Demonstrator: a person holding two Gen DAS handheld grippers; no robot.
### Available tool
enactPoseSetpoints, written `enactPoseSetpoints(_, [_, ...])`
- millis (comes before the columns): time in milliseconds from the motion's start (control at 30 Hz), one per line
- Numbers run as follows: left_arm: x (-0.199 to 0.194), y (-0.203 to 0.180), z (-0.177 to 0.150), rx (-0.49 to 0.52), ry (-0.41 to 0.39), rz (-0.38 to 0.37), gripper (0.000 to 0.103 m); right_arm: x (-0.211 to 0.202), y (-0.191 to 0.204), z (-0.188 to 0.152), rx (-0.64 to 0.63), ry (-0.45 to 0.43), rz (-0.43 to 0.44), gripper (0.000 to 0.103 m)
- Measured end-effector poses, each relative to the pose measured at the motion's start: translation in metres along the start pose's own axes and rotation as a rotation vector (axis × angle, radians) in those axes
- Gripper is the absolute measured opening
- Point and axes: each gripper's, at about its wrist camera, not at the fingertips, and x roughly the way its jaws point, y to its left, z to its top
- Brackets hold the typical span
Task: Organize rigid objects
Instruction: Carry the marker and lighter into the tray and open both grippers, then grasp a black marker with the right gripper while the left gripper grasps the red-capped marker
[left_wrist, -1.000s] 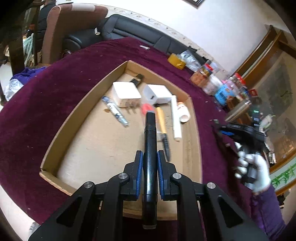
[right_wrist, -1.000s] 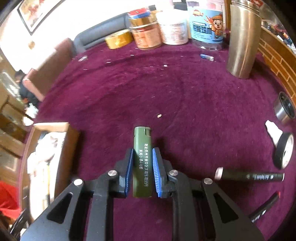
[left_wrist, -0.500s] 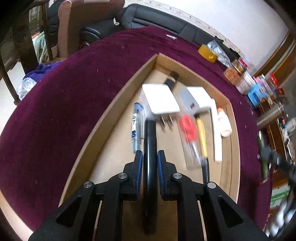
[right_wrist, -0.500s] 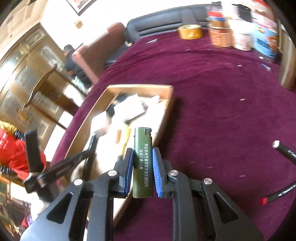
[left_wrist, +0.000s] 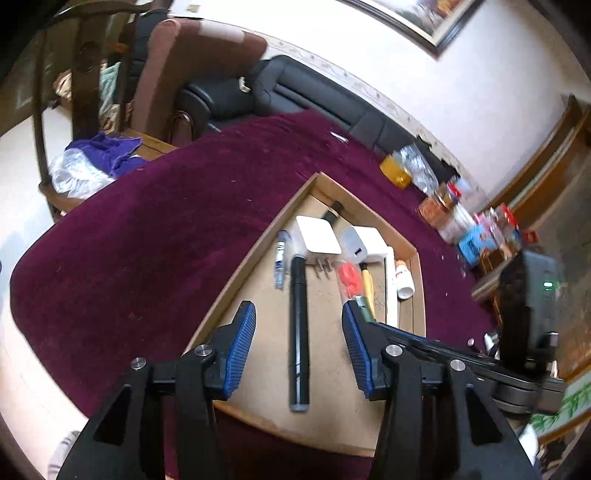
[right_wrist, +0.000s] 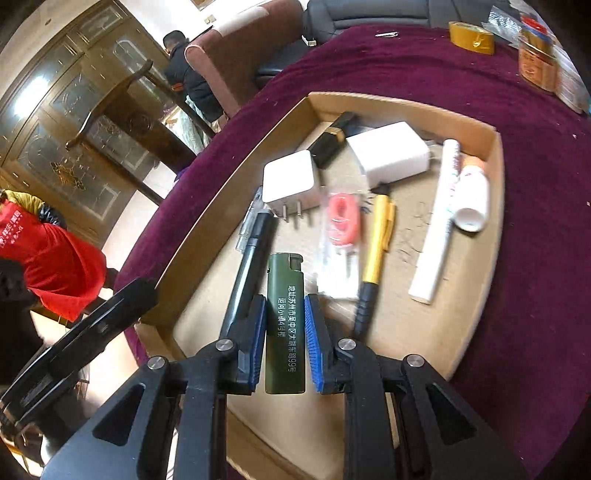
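A shallow cardboard tray (left_wrist: 255, 258) (right_wrist: 495, 177) lies on the purple tablecloth. A black marker (left_wrist: 299, 332) (right_wrist: 247, 269) lies in the tray, below my open left gripper (left_wrist: 298, 349), untouched by its jaws. My right gripper (right_wrist: 285, 332) is shut on an olive-green lighter (right_wrist: 285, 317) and holds it over the tray, beside the marker. The right gripper's arm also shows in the left wrist view (left_wrist: 461, 362).
In the tray lie two white chargers (right_wrist: 290, 181) (right_wrist: 388, 155), a clear pen (left_wrist: 280, 264), a red item in a bag (right_wrist: 341, 218), a yellow-handled tool (right_wrist: 376, 251), a white tube (right_wrist: 439, 221) and a small white bottle (right_wrist: 472, 199). Jars and tape (right_wrist: 471, 37) stand beyond.
My left gripper has opened and let the black marker down in the tray. My right gripper has carried the green lighter from the open cloth to over the tray.
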Motion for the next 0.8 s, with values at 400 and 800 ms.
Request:
enactPoseSetpoints(400, [-0.01, -0.009, -0.006, -0.025, -0.014, -0.081, 0.044, -0.043, -0.016, 0.002, 0.014, -0.13, 0.008, 0.02])
enactPoseSetpoints(800, [0.003, -0.131, -0.074, 0.291, 0.095, -0.286, 0.052, -0.217, -0.218, -0.097, 0.291, -0.333, -0.507, 0.058])
